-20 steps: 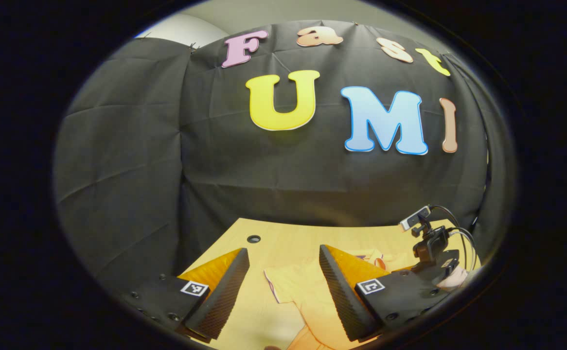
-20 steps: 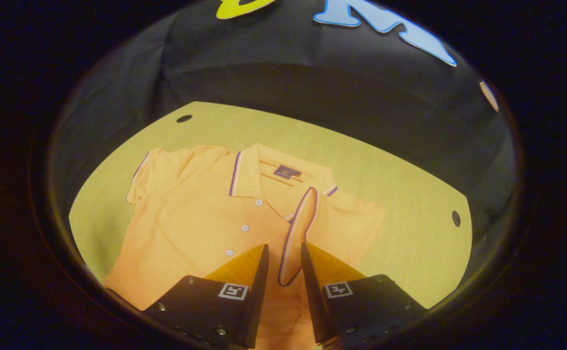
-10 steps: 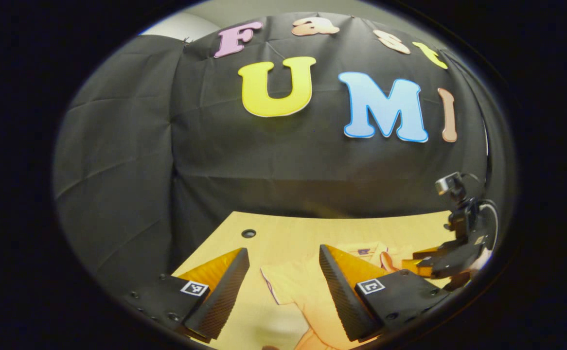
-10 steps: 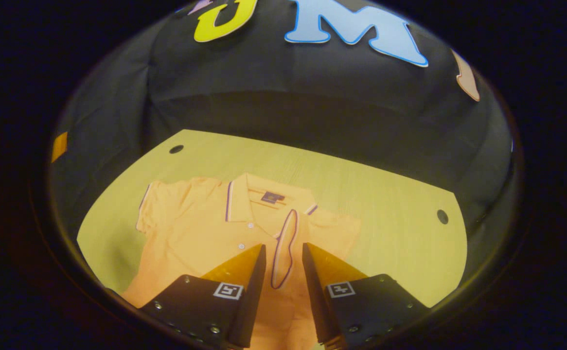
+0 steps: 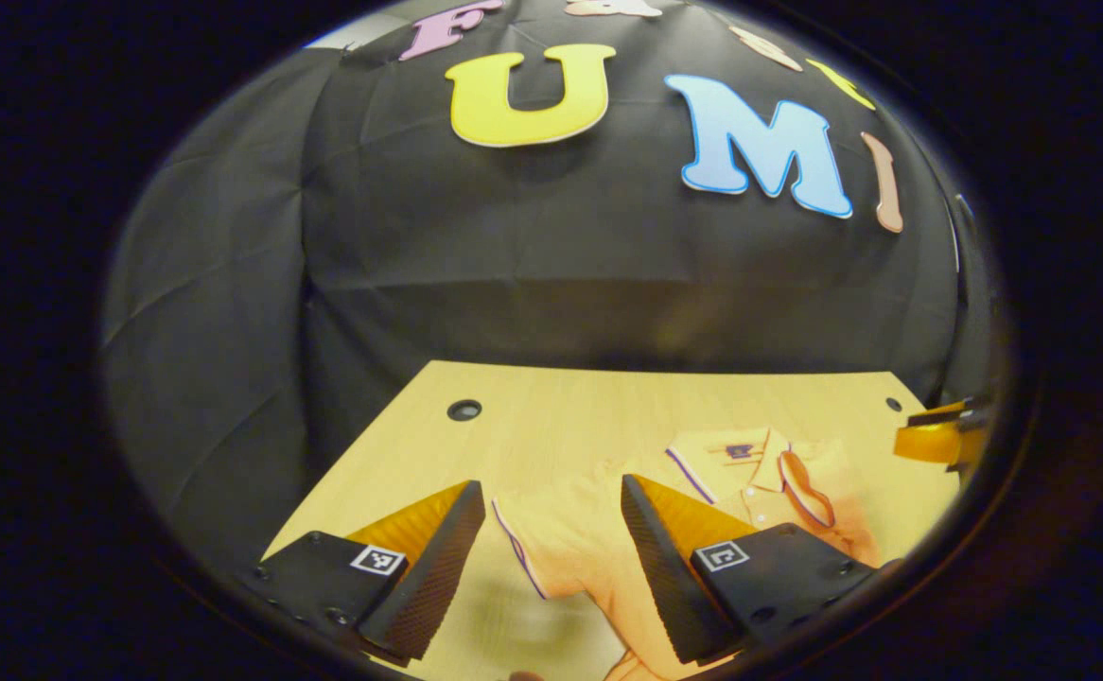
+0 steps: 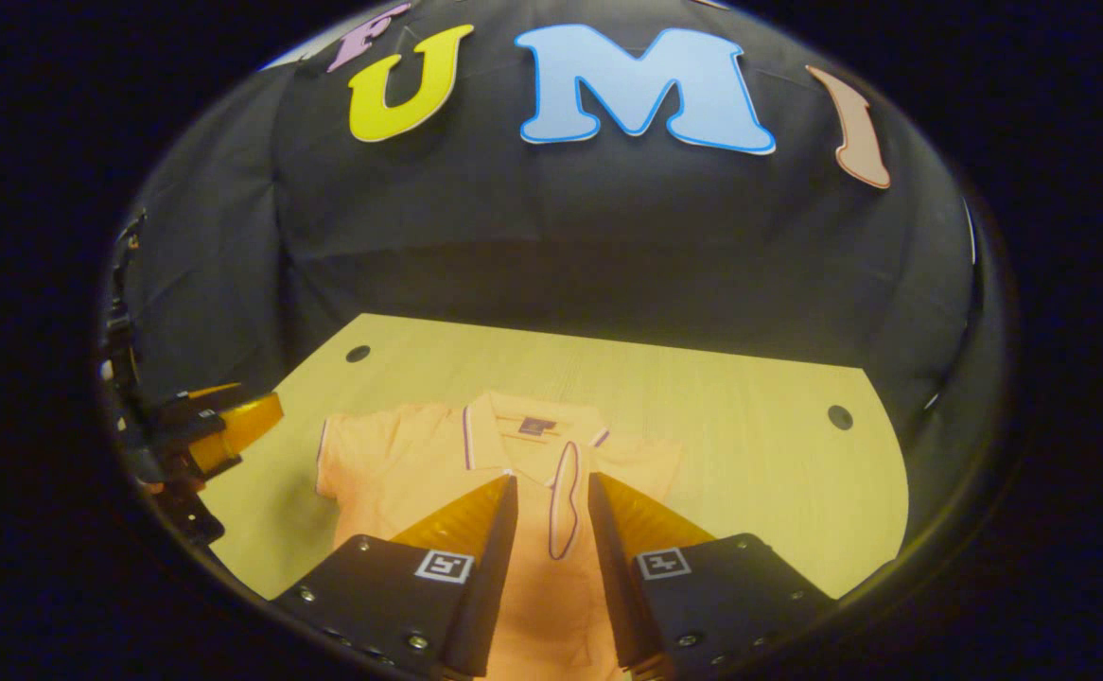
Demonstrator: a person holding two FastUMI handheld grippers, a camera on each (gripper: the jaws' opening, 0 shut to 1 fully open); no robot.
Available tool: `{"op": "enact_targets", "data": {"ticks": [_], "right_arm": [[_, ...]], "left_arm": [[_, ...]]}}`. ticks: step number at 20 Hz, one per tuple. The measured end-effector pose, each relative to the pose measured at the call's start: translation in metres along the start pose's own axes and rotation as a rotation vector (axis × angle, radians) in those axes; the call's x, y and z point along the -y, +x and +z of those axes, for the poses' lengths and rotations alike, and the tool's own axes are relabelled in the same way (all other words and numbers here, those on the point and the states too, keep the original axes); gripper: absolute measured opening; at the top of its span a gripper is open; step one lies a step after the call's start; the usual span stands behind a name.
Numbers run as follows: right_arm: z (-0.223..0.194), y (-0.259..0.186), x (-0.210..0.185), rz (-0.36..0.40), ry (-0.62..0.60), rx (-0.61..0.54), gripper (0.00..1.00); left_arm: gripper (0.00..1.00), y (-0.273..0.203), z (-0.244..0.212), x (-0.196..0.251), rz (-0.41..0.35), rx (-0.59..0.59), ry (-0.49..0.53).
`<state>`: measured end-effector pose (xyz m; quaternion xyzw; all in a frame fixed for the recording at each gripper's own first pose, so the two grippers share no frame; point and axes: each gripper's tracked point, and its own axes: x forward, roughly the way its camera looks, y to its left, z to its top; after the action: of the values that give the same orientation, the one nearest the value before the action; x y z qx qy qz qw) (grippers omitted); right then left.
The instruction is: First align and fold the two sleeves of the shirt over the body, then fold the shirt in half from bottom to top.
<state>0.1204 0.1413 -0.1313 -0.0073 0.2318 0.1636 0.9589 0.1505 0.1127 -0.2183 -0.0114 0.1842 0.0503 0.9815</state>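
An orange polo shirt (image 6: 419,473) lies flat on the wooden table (image 6: 750,454), collar toward the far wall. One sleeve is folded over the chest, its purple-trimmed cuff (image 6: 566,487) lying beside the buttons. The other sleeve (image 6: 353,449) is spread out to the side. My right gripper (image 6: 552,480) hovers above the shirt's body with a narrow gap between its fingers and nothing in it. My left gripper (image 5: 549,490) stands wide open over the spread sleeve (image 5: 551,539), apart from the cloth. Each gripper appears at the other view's edge: the right gripper (image 5: 930,440), the left gripper (image 6: 220,430).
The table has round cable holes near its far corners (image 6: 358,354) (image 6: 839,416). Black cloth walls close the booth behind and on both sides. Bare tabletop runs beyond the collar and to the right of the shirt.
My right gripper has drawn back and up from the folded sleeve, which stays flat on the chest. My left gripper has tilted down toward the table, bringing the shirt into fuller view.
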Motion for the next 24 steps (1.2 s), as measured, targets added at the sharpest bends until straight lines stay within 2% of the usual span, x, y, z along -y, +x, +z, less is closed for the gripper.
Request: {"op": "enact_targets", "data": {"ticks": [3, 4, 7, 13, 16, 21, 24], "right_arm": [[0.006, -0.015, 0.005, -0.017, 0.039, 0.018, 0.48], [0.007, -0.02, 0.008, -0.025, 0.045, 0.02, 0.48], [0.0, -0.032, 0.017, -0.059, 0.064, 0.024, 0.48], [-0.014, -0.039, 0.027, -0.115, 0.132, 0.01, 0.48], [-0.02, -0.045, 0.031, -0.125, 0.144, 0.009, 0.48], [-0.02, -0.043, 0.034, -0.141, 0.159, 0.013, 0.48], [-0.022, -0.042, 0.035, -0.144, 0.161, 0.01, 0.48]], "left_arm": [[0.97, 0.031, -0.029, -0.005, -0.005, -0.067, 0.027], [0.94, 0.038, -0.041, -0.005, -0.012, -0.097, 0.037], [0.96, 0.061, -0.07, -0.014, -0.002, -0.178, 0.059], [0.96, 0.079, -0.11, -0.02, 0.001, -0.282, 0.027], [0.95, 0.083, -0.126, -0.018, 0.018, -0.312, 0.013], [0.95, 0.088, -0.127, -0.014, 0.018, -0.29, -0.023], [0.63, 0.092, -0.125, 0.0, -0.02, -0.294, 0.004]]}}
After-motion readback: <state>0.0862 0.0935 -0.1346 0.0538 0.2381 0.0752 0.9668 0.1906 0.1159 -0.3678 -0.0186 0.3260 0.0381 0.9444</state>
